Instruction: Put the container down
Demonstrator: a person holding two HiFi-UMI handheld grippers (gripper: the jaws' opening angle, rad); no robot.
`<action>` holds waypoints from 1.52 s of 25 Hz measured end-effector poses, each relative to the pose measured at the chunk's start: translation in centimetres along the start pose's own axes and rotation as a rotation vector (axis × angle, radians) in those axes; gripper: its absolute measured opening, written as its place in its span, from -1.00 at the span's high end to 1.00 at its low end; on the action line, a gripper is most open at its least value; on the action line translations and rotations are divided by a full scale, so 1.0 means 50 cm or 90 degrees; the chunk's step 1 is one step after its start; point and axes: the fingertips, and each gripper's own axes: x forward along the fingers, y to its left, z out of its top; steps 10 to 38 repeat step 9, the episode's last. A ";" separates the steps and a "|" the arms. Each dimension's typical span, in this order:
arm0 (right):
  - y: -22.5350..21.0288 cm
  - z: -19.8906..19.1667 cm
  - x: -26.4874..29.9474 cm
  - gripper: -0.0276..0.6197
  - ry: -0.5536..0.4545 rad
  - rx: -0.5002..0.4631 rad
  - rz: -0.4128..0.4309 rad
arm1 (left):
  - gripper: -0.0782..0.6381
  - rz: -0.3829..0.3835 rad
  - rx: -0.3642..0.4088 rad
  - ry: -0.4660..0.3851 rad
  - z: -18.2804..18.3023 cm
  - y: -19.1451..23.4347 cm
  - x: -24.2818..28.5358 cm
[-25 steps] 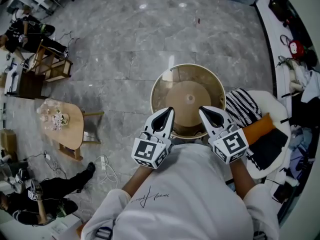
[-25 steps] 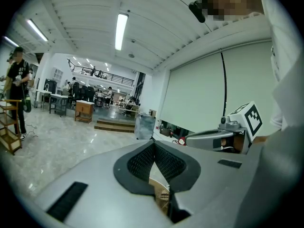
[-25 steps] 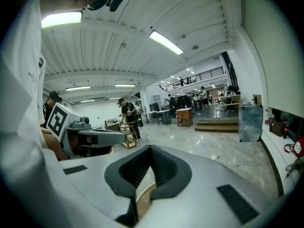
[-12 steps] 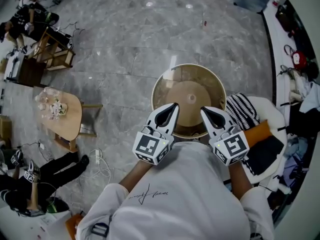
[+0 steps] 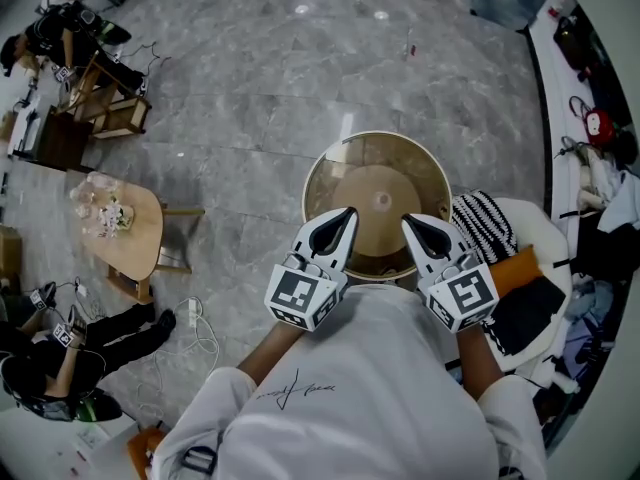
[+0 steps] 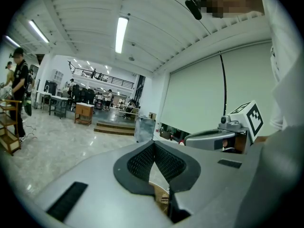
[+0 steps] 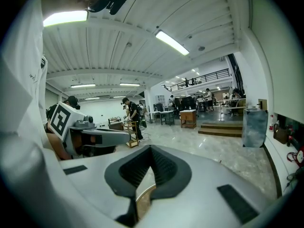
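Observation:
A round, translucent tan container (image 5: 377, 190) hangs over the grey marble floor in front of me in the head view. My left gripper (image 5: 344, 215) is shut on its near rim on the left side, and my right gripper (image 5: 409, 221) is shut on the near rim on the right side. In the left gripper view the left gripper (image 6: 154, 144) has its jaws closed at the tip, with the container's rim (image 6: 162, 200) showing in the slot below. The right gripper (image 7: 151, 149) looks the same in its own view, with the rim (image 7: 144, 199) caught between the pads.
A small wooden table (image 5: 137, 251) with glassware stands on the floor to the left. At my right is a white chair (image 5: 540, 218) piled with striped, orange and black cloth. People sit on the floor at the lower left (image 5: 60, 353). Wooden shelves (image 5: 95, 108) stand at the upper left.
Both grippers and the container have kept almost the same place. The head view has shifted slightly over the floor, and the person at the lower left has moved.

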 end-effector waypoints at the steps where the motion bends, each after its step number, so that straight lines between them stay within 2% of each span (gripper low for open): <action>1: -0.002 0.000 0.000 0.87 0.000 0.000 0.000 | 0.73 0.001 0.000 0.000 0.000 0.000 0.002; 38: -0.014 0.004 -0.006 0.87 -0.005 0.000 0.000 | 0.73 -0.001 0.002 0.000 0.004 -0.007 0.013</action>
